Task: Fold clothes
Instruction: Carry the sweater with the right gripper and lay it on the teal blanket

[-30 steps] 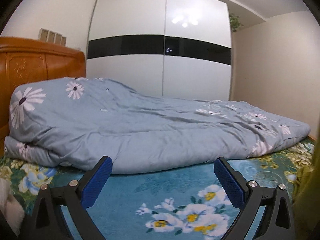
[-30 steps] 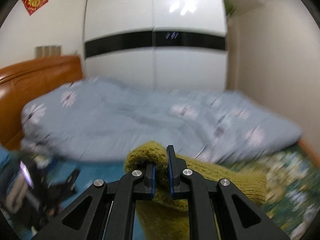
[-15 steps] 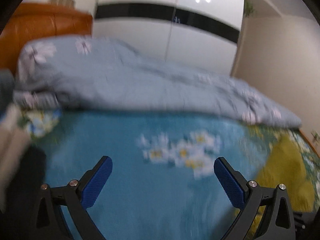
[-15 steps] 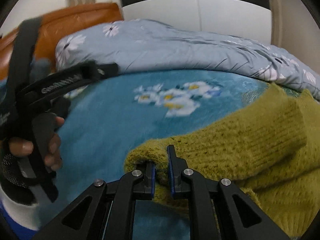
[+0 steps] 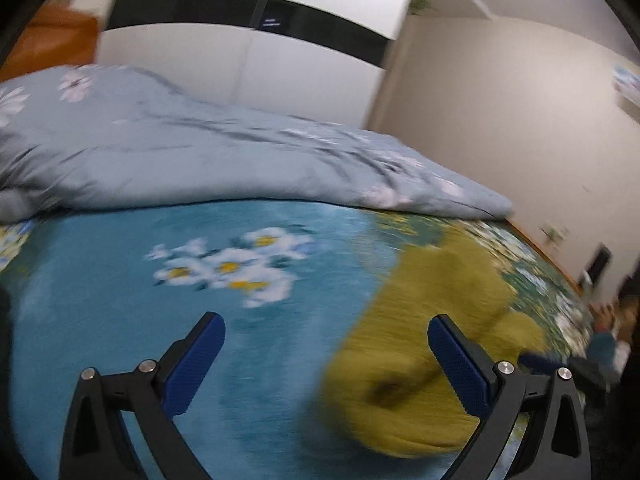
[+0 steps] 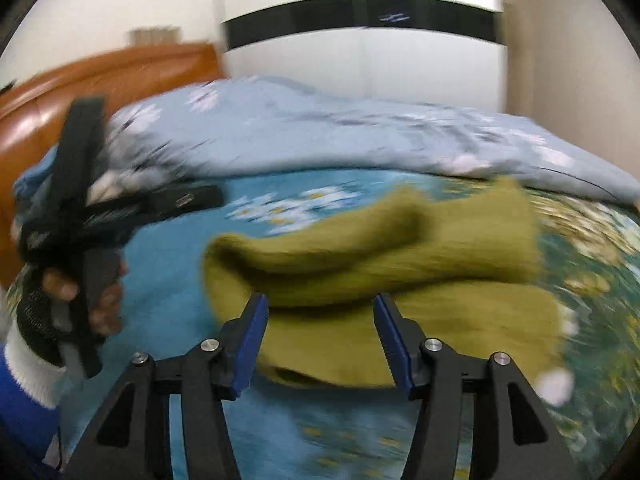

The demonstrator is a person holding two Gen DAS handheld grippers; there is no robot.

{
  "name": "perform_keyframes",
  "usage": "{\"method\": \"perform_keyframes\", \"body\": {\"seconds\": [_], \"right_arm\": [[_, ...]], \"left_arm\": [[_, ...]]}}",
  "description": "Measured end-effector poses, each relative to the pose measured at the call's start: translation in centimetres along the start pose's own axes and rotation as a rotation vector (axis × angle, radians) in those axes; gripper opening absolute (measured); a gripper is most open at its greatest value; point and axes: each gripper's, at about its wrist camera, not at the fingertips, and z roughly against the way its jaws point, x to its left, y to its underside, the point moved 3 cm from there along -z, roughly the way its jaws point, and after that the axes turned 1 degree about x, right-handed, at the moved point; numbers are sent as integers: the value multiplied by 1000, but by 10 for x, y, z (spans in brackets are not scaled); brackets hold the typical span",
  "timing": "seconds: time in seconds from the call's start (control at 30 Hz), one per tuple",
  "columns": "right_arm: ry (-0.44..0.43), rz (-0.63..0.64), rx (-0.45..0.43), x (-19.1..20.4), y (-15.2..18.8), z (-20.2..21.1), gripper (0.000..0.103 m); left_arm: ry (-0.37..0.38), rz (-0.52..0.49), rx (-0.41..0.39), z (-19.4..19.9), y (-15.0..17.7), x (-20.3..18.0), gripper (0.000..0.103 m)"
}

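Left wrist view: the left hand-held gripper [image 5: 326, 354] is spread wide, with the olive knit sweater [image 5: 416, 364] lying on the bed [image 5: 120, 320] by its right finger.

Right wrist view: the right hand-held gripper [image 6: 320, 334] is spread, pinching nothing; the sweater [image 6: 400, 272] lies just ahead, and the person's left hand [image 6: 80, 300] is to its left.

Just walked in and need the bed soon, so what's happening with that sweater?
A person holding a gripper in each hand is folding an olive-green sweater on the blue flowered bedspread. The right gripper is open just over the sweater, gripping nothing. The left gripper is open too, beside the sweater's left edge. A grey-blue quilt is bunched along the far side of the bed. The pictures are blurred from motion.
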Motion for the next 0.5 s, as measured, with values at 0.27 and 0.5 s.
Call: {"method": "perform_keyframes", "body": {"seconds": [0.27,0.5], "right_arm": [[105,-327,22,-95,32,14,57],[95,-365,56,-111,42,9,57]], "left_arm": [[-81,-223,51,-34,10,-66,103],[-107,-244,109,-59,15,-76,99]]}}
